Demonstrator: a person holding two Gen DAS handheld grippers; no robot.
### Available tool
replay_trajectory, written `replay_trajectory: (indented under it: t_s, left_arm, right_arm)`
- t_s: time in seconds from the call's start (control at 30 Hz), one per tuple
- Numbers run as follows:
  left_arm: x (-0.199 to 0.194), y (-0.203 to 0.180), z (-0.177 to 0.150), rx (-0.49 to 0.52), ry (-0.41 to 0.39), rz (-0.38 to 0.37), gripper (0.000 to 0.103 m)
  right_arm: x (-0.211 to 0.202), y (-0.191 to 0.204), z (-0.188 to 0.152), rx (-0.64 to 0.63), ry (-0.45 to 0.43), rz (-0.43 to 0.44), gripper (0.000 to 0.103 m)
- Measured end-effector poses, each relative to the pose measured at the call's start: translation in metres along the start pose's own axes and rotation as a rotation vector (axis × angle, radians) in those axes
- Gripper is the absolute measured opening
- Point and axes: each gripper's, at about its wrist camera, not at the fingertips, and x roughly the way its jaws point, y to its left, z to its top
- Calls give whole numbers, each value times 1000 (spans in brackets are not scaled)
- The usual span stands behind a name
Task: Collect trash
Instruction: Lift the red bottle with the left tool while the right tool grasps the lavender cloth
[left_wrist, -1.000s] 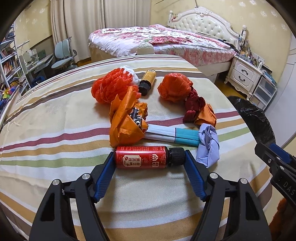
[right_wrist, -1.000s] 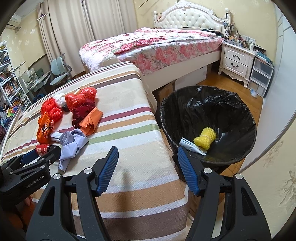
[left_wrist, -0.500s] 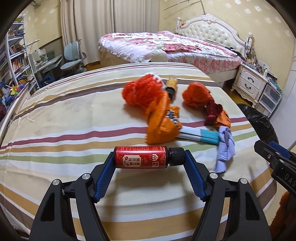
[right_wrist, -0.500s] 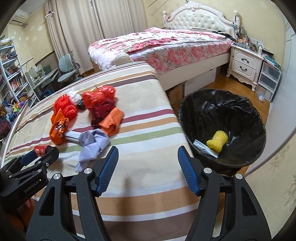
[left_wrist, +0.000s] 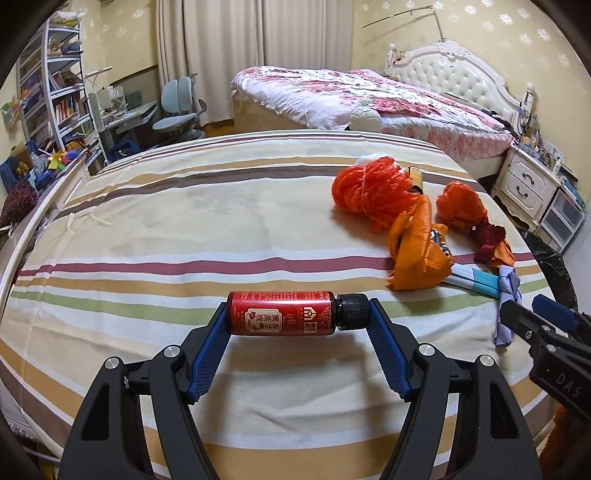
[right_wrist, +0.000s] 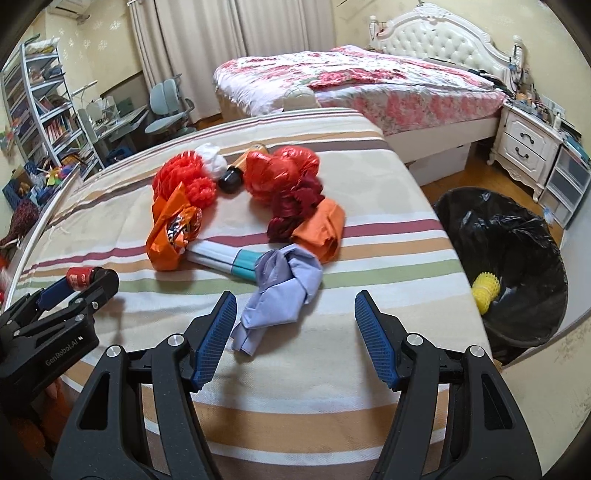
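Risk noted: the left gripper (left_wrist: 297, 319) clamps the red bottle (left_wrist: 282, 313) endwise, base and cap only, so it may pivot out before reaching the black-lined bin (right_wrist: 517, 236) at three o'clock; the right gripper (right_wrist: 295, 325) hangs open, empty.

floral bed (left_wrist: 369, 99), nightstand (right_wrist: 524, 147), bookshelf (left_wrist: 55, 99)

- The left gripper (right_wrist: 79, 291) body bore white lettering, "GenRobot.AI".
- The right gripper (left_wrist: 535, 314) body showed "DAS", cut off at the frame edge.
- The red bottle (left_wrist: 282, 313) label carried Chinese characters, too small to read.
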Motion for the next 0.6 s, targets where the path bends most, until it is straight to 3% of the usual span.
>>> replay_trajectory:
  t_s: [0.13,0.47,0.6]
  left_arm:
    - [-1,6,-4,-7,2,-10,71]
    - [2,9,-5,-17,6,-21,71]
    - [2,11,-5,-18,5,-21,71]
  right_arm:
    - [1,2,-3,-1,10,-9,63]
    - [-1,2,-5,-9,8,-3,31]
    - [-2,1,-6,-16,9,-1,30]
